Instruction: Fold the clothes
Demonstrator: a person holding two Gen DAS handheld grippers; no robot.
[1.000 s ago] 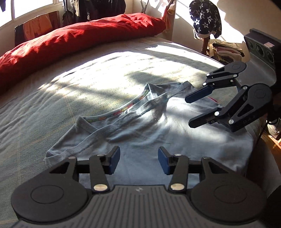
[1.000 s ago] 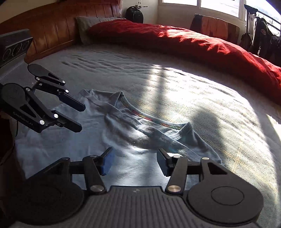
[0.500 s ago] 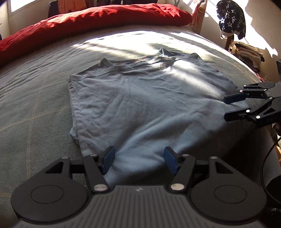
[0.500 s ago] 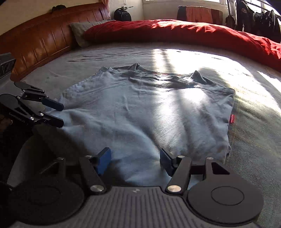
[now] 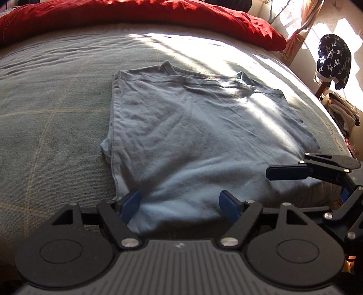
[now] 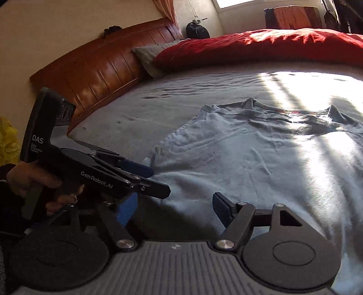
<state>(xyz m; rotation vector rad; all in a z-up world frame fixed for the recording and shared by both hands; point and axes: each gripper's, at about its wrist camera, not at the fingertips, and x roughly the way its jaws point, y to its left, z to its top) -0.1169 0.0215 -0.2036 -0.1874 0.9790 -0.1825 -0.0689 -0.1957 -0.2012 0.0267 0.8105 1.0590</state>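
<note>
A light blue T-shirt [image 5: 204,136] lies flat on the grey bedspread [image 5: 56,118], collar at the far end and sleeves tucked in at the sides. My left gripper [image 5: 180,204] stands open over the near hem at the shirt's left corner, cloth lying between its blue pads. An upper finger [image 5: 288,172] of my right gripper reaches in from the right, above the hem. In the right wrist view the T-shirt [image 6: 261,158] fills the middle, my right gripper [image 6: 173,207] is open over the hem, and the left gripper [image 6: 160,181] crosses just ahead, held by a hand [image 6: 34,181].
A red duvet [image 5: 136,13] runs along the far side of the bed. The wooden headboard [image 6: 102,65] and a grey pillow [image 6: 149,56] are at the left. A star-patterned garment [image 5: 333,59] hangs over a chair off the bed's right edge, above stacked clothes [image 5: 342,111].
Both grippers have drawn back from the collar to the near hem and come close together. The shirt, bunched before, now lies spread flat. Both stayed open.
</note>
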